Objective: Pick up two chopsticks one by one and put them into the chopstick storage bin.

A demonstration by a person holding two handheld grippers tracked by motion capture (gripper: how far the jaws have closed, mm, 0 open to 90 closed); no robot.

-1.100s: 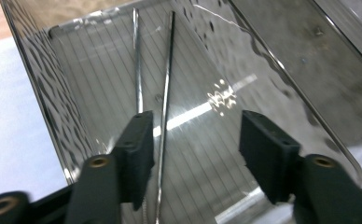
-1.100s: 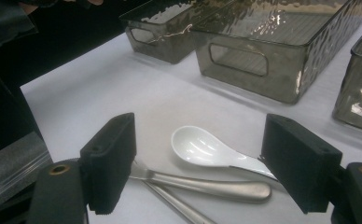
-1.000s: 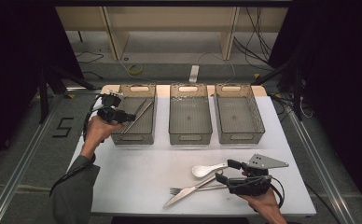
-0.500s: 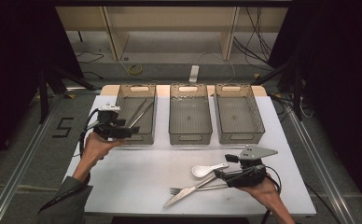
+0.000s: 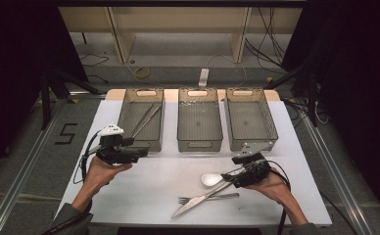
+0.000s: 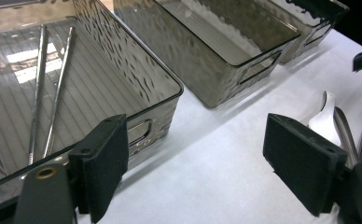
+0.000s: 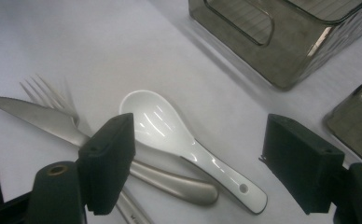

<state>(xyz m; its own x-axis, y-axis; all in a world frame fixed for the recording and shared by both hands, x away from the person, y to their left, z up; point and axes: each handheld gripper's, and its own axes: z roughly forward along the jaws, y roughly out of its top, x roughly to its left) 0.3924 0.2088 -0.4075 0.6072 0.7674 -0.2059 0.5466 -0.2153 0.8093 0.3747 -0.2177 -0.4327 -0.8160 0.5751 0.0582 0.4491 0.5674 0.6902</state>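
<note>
My left hand-held gripper [image 5: 138,151] sits just in front of the left bin [image 5: 140,119], by its near wall, with its jaws wide apart and nothing between them; they have just been opening. In the left gripper view, the two black pads [image 6: 100,163] stand far apart over bare white worktop [image 6: 207,158], with the near corner of the left bin rising behind the left pad. Two metal chopsticks [image 6: 48,88] lie side by side on the floor of that bin, slanting along its length. The middle bin [image 5: 199,117] and the right bin [image 5: 250,117] stand beside the left bin in one row at the far part of the worktop. My right hand-held gripper [image 5: 229,177] is well to the right of the left bin and nearer to me, in front of the right bin. Its jaws are also spread wide, and they grip nothing. In the right gripper view, the white ceramic spoon [image 7: 179,135] lies on the worktop between and just beyond the pads [image 7: 109,158], bowl away from me, handle coming back toward the right-hand gripper. The spoon's handle lies over the rounded handle of the knife [image 7: 39,119]. The knife's serrated blade lies across the fork [image 7: 48,95], whose tines poke out past it. All three pieces lie together, well apart from the left bin.
</note>
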